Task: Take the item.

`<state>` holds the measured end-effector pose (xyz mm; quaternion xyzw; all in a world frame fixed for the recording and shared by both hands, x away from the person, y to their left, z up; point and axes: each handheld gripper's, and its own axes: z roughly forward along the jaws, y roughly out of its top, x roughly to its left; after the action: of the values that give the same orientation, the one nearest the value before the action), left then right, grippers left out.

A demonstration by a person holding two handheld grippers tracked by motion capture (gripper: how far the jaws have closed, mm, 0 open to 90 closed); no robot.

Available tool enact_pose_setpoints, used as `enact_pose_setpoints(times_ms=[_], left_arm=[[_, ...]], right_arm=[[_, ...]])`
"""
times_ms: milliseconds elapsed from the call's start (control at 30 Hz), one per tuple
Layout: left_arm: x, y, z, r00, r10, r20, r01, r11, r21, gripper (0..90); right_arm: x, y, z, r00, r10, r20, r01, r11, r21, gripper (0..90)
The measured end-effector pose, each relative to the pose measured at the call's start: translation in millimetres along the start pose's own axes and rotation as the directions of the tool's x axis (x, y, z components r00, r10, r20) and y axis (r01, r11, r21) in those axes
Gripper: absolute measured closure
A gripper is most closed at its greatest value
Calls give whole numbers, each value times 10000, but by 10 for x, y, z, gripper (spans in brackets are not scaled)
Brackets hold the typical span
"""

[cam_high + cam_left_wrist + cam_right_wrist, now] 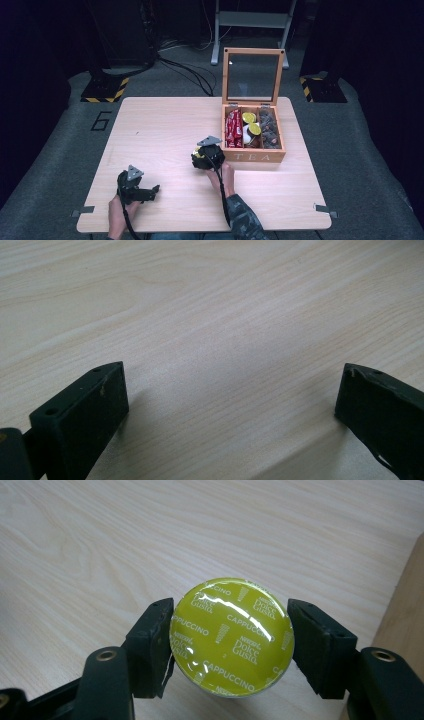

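Right tongs [230, 645] gripping a yellow-green Cappuccino capsule [231, 636].
They are holding it just above the wooden surface [165, 130], beside the open tea box [254, 156]; the left tongs [230, 405] are sitting wide open, holding nothing, near the surface's front edge.

High view is looking forward and down from above the person's side, taking in the whole table [165, 125] and floor beyond. Left gripper view is sitting very close over bare tabletop, facing along its jaws. Right gripper view is looking down close at the tabletop too. All three are sharing the wooden tabletop.
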<state>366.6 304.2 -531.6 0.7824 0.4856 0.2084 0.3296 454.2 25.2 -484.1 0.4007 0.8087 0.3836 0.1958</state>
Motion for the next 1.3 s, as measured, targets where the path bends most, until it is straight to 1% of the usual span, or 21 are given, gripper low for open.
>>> enact_pose_setpoints(times_ms=[67, 100, 167, 267, 300, 333, 367, 400, 433, 600, 667, 733, 800, 900, 933, 1033, 1067, 1100, 1200, 1233, 1300], left_arm=[[0, 0, 0, 10000, -2, -1, 2, 10000, -2, 3], [0, 0, 0, 10000, -1, -1, 1, 10000, -1, 3], [0, 0, 0, 10000, 0, 0, 0, 10000, -1, 3], [0, 0, 0, 10000, -1, 0, 1, 10000, 0, 3], [0, 0, 0, 10000, -1, 3, 1, 10000, 1, 3], [0, 0, 0, 10000, -1, 7, 1, 10000, 0, 3], [-2, -1, 3, 10000, -9, -32, 9, 10000, -37, 3], [-1, -1, 2, 10000, -9, -11, 9, 10000, -23, 3], [1, 0, 0, 10000, 1, 9, -1, 10000, 6, 3], [-1, 0, 2, 10000, -5, -12, 5, 10000, -17, 3], [1, 0, 0, 10000, 1, 4, -1, 10000, 1, 3], [1, 0, 0, 10000, 0, 7, 0, 10000, 5, 3], [-2, -1, 3, 10000, -10, -35, 10, 10000, -41, 3], [4, 0, 2, 10000, 66, -45, -66, 10000, -24, 3], [3, 0, 2, 10000, 65, -44, -65, 10000, -21, 3], [3, 0, 3, 10000, 54, -44, -55, 10000, -27, 3], [3, 0, 2, 10000, 51, -44, -51, 10000, -26, 3], [4, 1, 1, 10000, 56, -17, -56, 10000, -1, 3], [6, 2, 4, 10000, 98, -14, -98, 10000, -19, 3], [4, 3, 4, 10000, 98, -2, -98, 10000, -1, 3], [4, 4, 5, 10000, 93, 15, -93, 10000, -4, 3]], right_arm=[[8, -19, 44, 9998, -185, -73, 185, 9998, 43, 366], [23, -27, 56, 9999, -63, -81, 64, 9999, 156, 366], [37, -46, 94, 9999, -70, -118, 73, 9995, 294, 366], [44, -69, 145, 9996, -224, -177, 230, 9990, 388, 366], [60, -77, 157, 9998, -99, -163, 106, 9989, 459, 366], [59, -81, 171, 9996, -208, -182, 217, 9985, 502, 366], [68, -86, 183, 9998, -137, -166, 145, 9984, 542, 365], [59, -88, 193, 9994, -286, -182, 296, 9980, 567, 365], [72, -96, 202, 9998, -91, -180, 103, 9978, 660, 365], [67, -101, 217, 9999, -52, -146, 60, 9983, 584, 362], [69, -101, 219, 9998, -130, -173, 141, 9980, 613, 348], [75, -99, 214, 9997, -193, -173, 204, 9978, 632, 302], [96, -91, 195, 9998, -112, -181, 126, 9970, 764, 260], [114, -65, 130, 9993, -353, -149, 362, 9975, 613, 165], [114, -65, 130, 9993, -353, -149, 362, 9975, 613, 165], [131, -29, 53, 9973, -703, -217, 711, 9968, 375, 139], [151, -15, 20, 9976, -650, -252, 660, 9971, 385, 138], [153, 2, -16, 9961, -840, -272, 847, 9960, 268, 134], [169, 24, -119, 9954, -880, -386, 885, 9960, 112, 114], [161, 28, -153, 9937, -1029, -453, 1029, 9947, -17, 113], [165, 32, -218, 9941, -1009, -408, 1008, 9949, -54, 111]])
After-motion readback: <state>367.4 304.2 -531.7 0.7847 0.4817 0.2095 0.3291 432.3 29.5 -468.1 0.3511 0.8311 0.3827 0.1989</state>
